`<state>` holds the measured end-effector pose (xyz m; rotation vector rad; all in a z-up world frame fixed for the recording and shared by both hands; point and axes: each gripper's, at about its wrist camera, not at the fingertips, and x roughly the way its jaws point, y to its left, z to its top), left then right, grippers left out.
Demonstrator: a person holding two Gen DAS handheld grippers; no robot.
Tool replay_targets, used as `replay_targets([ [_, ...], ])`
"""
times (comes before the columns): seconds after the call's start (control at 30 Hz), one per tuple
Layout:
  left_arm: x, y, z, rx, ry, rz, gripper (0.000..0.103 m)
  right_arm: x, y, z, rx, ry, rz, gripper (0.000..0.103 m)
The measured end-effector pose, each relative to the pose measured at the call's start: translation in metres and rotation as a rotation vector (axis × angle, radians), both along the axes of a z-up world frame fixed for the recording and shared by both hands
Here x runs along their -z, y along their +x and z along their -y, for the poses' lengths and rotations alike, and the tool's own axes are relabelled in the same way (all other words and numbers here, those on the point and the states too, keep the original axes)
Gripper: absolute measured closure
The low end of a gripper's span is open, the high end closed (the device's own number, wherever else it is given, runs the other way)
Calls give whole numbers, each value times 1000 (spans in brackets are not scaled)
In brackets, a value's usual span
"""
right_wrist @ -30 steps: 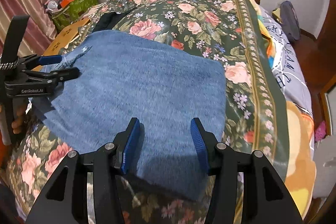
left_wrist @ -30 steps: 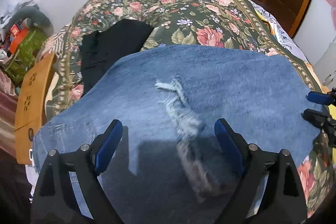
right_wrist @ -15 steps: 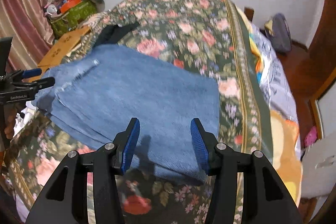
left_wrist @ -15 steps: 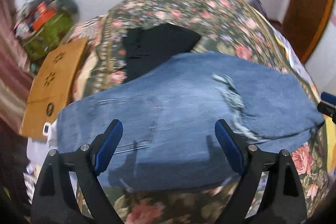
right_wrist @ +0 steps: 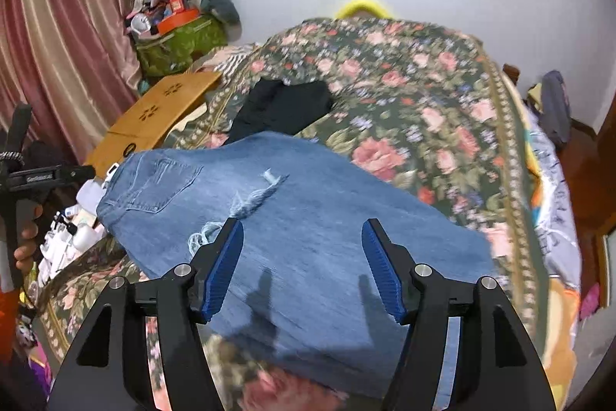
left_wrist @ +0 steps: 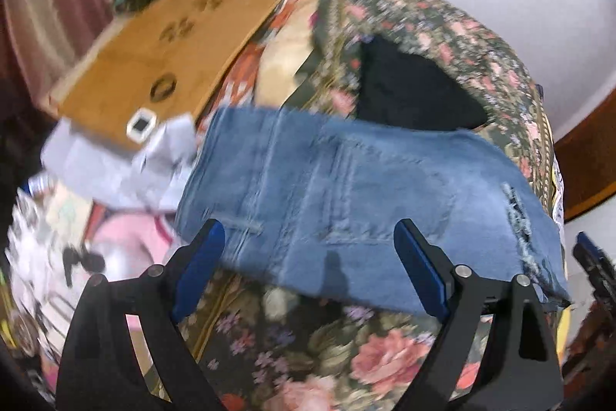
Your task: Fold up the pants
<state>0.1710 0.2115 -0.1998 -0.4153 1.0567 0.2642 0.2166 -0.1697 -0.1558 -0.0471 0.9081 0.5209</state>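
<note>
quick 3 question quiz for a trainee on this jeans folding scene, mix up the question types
1. True or false: the left gripper is clamped on the jeans.
2. What lies on the floral bedspread just beyond the jeans?
A. a black garment
B. a white towel
C. a red pillow
3. Fill in the blank: in the right wrist view, the frayed tear sits ahead of the right gripper, and the stitched ____ lies to its left.

Key
1. False: its jaws stand wide with nothing between the pads.
2. A, the black garment.
3. Pocket.
</note>
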Motion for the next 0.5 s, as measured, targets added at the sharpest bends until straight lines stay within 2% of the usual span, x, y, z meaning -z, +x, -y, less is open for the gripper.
replay_targets([
  [0.07, 14, -6, -10, -17, -53, -31, 13, 14, 6, -6, 1, -5, -54, 43],
  [0.2, 47, -13, -23, -23, -209, -100, 13, 42, 12, -15, -23, -61, -160, 43],
  [0.37, 88, -16, -26, 0, -426, -190, 13, 42, 9, -12, -46, -65, -163, 43],
  [0.5, 98, -10, -37, -22, -478, -180, 12, 43, 8, -11, -50, -61, -162, 43],
])
